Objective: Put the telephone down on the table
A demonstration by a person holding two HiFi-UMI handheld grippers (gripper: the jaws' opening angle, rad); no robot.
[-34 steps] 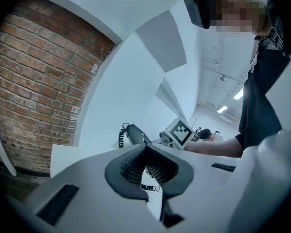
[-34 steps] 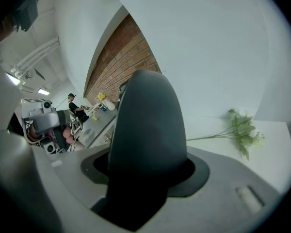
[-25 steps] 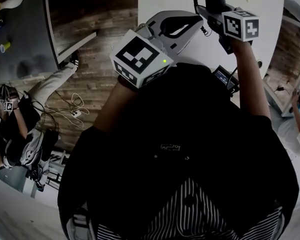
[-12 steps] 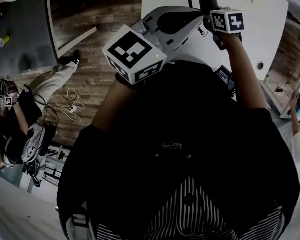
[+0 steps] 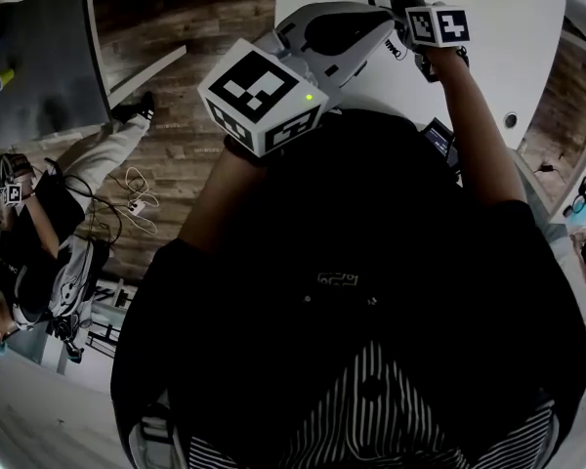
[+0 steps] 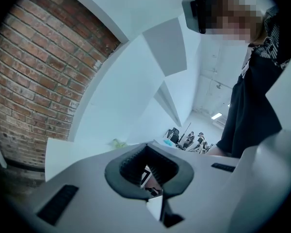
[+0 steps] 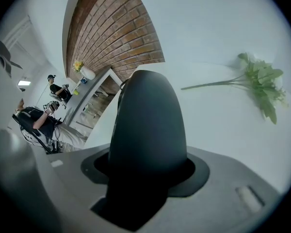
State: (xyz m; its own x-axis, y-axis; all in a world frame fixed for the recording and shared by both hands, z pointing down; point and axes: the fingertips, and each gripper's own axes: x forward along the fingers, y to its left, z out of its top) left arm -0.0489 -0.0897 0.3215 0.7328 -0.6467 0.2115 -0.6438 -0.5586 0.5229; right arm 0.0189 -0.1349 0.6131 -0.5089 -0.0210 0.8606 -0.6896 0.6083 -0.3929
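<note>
The right tongs (image 7: 146, 174) pinch a telephone (image 7: 148, 115), a smooth, dark handset with a rounded end, held over the white table (image 7: 223, 130). The left tongs (image 6: 153, 178) are pressed together, empty.

Left gripper (image 6: 148, 171) level, jaws seemingly together; right gripper (image 7: 145, 165) tilted down, jaws tight on the telephone (image 7: 148, 115).

— Any writing to read here?
— Nothing legible. The left marker cube (image 5: 261, 96) and the right marker cube (image 5: 438, 24) carry only black-and-white square patterns, no letters or digits.
— And the black shirt (image 5: 371, 223)?
— A small pale emblem (image 5: 333, 279) on its chest, too small to read.
</note>
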